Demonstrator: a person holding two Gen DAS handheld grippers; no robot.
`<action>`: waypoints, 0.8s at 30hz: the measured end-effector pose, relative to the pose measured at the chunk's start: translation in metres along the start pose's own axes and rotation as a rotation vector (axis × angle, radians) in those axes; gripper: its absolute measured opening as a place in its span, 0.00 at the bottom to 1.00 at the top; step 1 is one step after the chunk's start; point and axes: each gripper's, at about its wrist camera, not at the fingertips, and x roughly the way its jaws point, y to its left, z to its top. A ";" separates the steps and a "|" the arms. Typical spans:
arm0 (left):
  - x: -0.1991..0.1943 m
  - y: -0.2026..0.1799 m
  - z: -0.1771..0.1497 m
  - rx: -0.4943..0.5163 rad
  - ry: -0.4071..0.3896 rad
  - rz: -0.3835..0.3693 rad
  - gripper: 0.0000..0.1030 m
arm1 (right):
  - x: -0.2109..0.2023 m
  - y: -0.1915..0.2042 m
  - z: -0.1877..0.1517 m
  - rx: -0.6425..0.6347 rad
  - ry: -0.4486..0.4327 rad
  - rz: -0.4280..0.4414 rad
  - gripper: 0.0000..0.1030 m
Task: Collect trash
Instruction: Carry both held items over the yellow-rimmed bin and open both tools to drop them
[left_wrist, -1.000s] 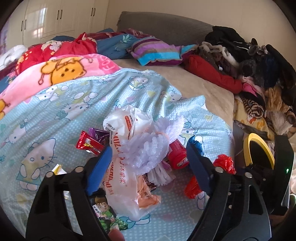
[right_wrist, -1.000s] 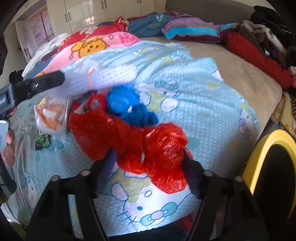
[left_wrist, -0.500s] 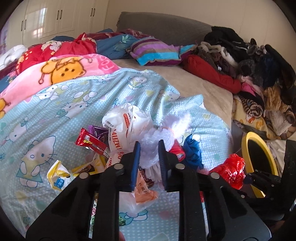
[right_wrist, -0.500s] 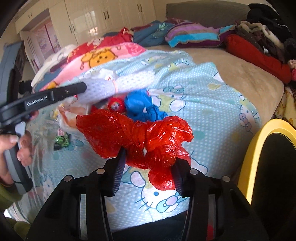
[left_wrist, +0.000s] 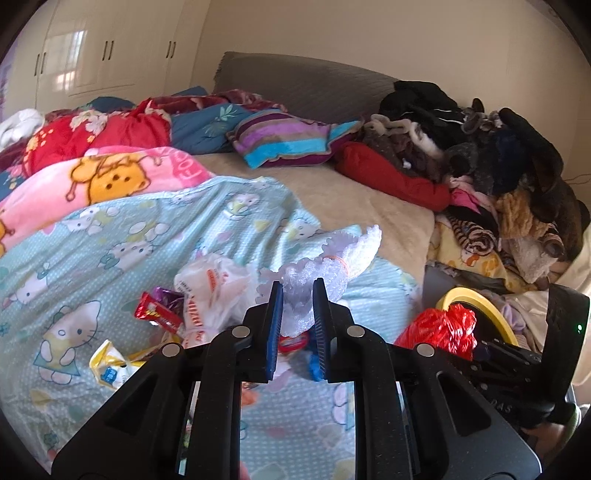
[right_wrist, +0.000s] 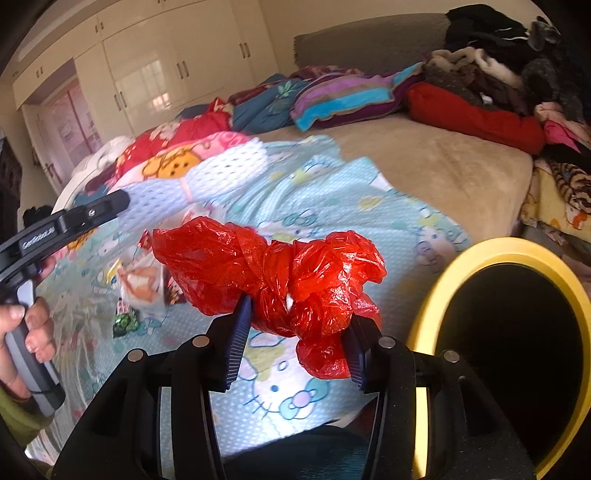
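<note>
L gripper (left_wrist: 297, 295) clamped on white foam net (left_wrist: 325, 269), R gripper (right_wrist: 297, 332) clamped on red bag (right_wrist: 273, 269); both near yellow-rimmed bin (right_wrist: 436, 288), prob for dumping.

Red bag (right_wrist: 280, 273) — glossy crinkled plastic; foam net (left_wrist: 325, 273) — soft white mesh.

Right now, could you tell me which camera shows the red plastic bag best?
The right wrist view: the red plastic bag fills the centre, pinched in the right gripper. The left wrist view shows it small at the side.
</note>
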 end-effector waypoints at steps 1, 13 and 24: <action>-0.001 -0.005 0.001 0.006 -0.001 -0.007 0.11 | -0.003 -0.004 0.001 0.010 -0.008 -0.008 0.42; -0.002 -0.036 -0.004 0.068 0.006 -0.049 0.11 | -0.035 -0.049 0.005 0.111 -0.085 -0.103 0.42; 0.002 -0.066 -0.012 0.128 0.030 -0.089 0.11 | -0.061 -0.089 0.005 0.190 -0.138 -0.175 0.42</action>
